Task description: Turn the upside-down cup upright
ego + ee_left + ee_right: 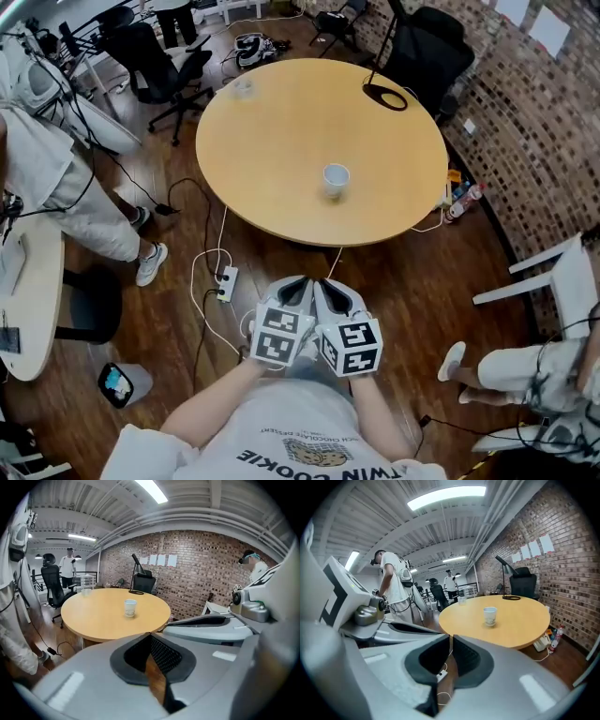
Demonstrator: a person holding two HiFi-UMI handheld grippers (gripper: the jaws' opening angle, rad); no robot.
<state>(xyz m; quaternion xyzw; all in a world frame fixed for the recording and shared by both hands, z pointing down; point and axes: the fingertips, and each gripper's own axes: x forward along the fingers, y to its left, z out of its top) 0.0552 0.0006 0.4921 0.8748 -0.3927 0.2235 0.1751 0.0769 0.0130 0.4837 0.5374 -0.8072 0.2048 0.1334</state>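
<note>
Obs: white paper cup [336,178] stands rim-up near centre of round tan wooden table [272,131]. Left gripper [296,284] and right gripper [330,286] are both closed and empty, off the table's near edge. Flip looks finished; no further grasp seems needed.

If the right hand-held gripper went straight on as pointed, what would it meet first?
Probably the round table's near edge; nothing stands before it. Tilted down, the right hand-held gripper might instead reach the wood floor.

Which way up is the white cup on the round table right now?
Upright: the cup stands on its narrower base with the wider rim on top, and the head view looks down into its open mouth.
</note>
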